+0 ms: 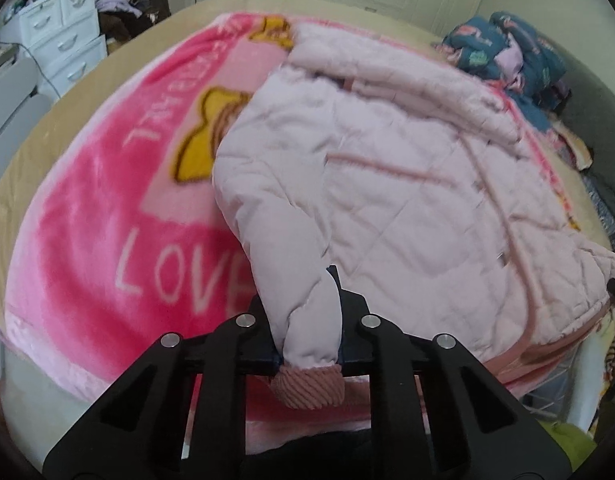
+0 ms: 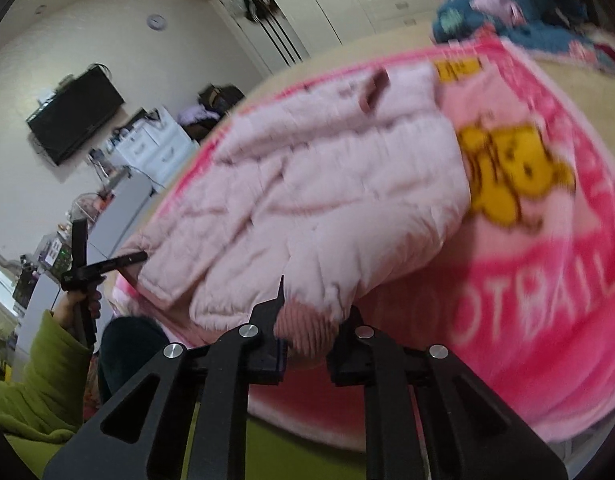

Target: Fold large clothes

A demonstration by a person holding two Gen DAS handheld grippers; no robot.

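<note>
1. Left wrist view: the left gripper (image 1: 311, 320) points forward at 12 o'clock over the pink blanket (image 1: 107, 216). Its fingers pinch one sleeve (image 1: 283, 248) of the jacket (image 1: 407, 184), just above the ribbed cuff (image 1: 311, 386). The sleeve runs from 6 o'clock up toward 11 o'clock. One jacket lies on the blanket, filling the centre and the 3 o'clock side.

2. Right wrist view: the right gripper (image 2: 307, 320) points toward 12 o'clock. Its fingers stand spread, with the second cuff (image 2: 307, 328) between them; I cannot tell if they touch it. The jacket's (image 2: 327, 192) long axis goes from 8 o'clock to 1 o'clock. The left gripper (image 2: 119, 261) shows at 9 o'clock, held by a hand (image 2: 81, 304) in a green sleeve.
</note>
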